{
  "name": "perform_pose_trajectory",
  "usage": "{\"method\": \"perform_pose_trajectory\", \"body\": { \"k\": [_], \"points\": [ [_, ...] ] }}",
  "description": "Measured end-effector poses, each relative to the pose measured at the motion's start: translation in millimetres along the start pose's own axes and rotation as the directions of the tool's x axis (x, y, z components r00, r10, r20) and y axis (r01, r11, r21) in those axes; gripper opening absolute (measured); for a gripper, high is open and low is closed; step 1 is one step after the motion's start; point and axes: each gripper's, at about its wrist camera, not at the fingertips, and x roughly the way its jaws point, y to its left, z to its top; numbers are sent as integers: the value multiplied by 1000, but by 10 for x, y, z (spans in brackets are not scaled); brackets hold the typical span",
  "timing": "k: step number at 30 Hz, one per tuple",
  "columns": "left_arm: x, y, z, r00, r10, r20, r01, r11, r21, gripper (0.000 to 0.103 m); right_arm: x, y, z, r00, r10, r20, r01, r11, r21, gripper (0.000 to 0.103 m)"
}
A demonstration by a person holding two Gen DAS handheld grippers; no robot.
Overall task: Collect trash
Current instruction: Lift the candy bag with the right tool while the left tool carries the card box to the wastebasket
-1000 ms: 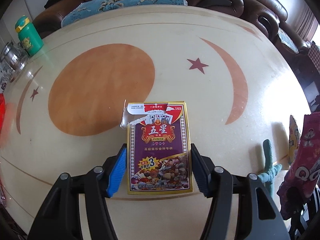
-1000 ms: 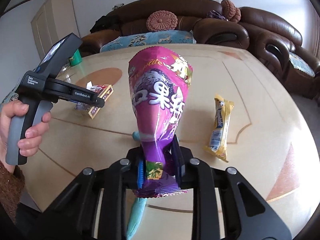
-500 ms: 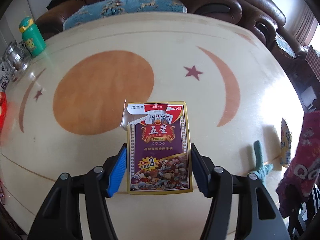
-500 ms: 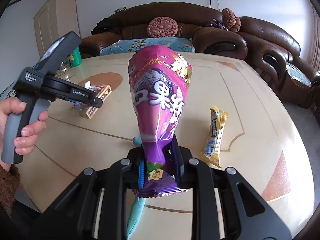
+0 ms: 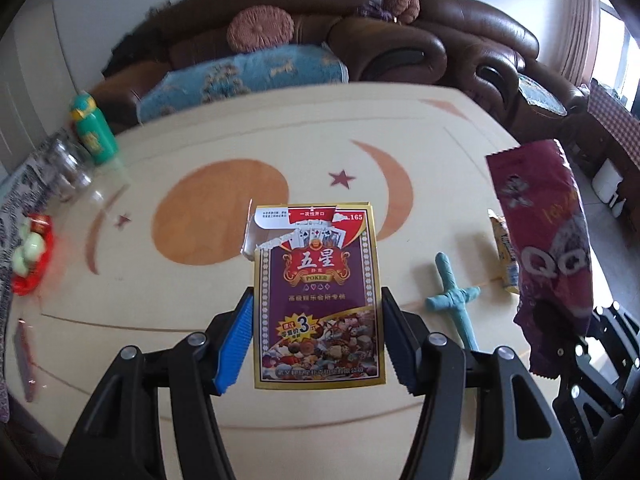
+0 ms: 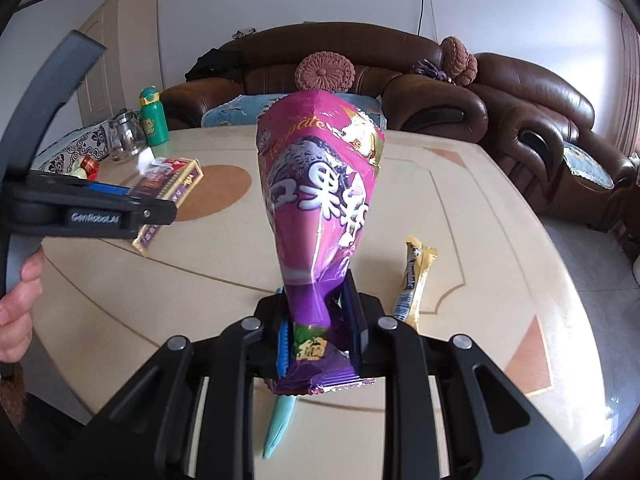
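My left gripper (image 5: pixel 317 320) is shut on a purple and gold poker card box (image 5: pixel 316 264), its blue pads pressing both long sides. The right wrist view shows that box (image 6: pixel 172 178) held above the table, in the left gripper (image 6: pixel 132 200) that a hand carries. A pink and purple snack bag (image 6: pixel 320 184) stands upright with my right gripper (image 6: pixel 316 300) shut on its lower end. The same bag (image 5: pixel 548 240) shows at the right of the left wrist view. A yellow snack wrapper (image 6: pixel 412 280) and a teal sword-shaped toy (image 5: pixel 454 300) lie on the table.
The cream table (image 6: pixel 460 200) has orange sun, moon and star inlays. At its far left stand a green bottle (image 5: pixel 92 132), a glass teapot (image 6: pixel 126 136) and a red item (image 5: pixel 32 252). A brown leather sofa (image 5: pixel 400 48) runs behind and to the right.
Both grippers have risen. The left one has lifted the card box and tipped upward, so more of the sofa shows. The snack bag now sits higher beside it.
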Motion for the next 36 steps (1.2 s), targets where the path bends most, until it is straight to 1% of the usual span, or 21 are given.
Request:
{"method": "perform_pose_trajectory", "body": {
  "k": [5, 17, 24, 30, 36],
  "points": [
    [-407, -52, -179, 999, -13, 46, 14, 1000, -4, 58, -311, 48, 19, 1000, -10, 21, 10, 1000, -4, 22],
    [-1153, -289, -643, 993, -65, 98, 66, 998, -12, 58, -1123, 98, -56, 997, -36, 62, 36, 999, -7, 22],
    [-1422, -519, -935, 990, -102, 94, 101, 995, 19, 58, -1536, 176, -218, 996, -54, 72, 56, 998, -15, 22],
    [-1566, -718, -1236, 989, -129, 76, 126, 991, 46, 58, -1805, 167, -436, 997, -61, 53, 61, 998, -4, 22],
    [-1659, -805, -1468, 989, -130, 64, 129, 991, 29, 59, -1990, 171, -596, 997, -74, 38, 74, 997, -12, 22]
  ]
}}
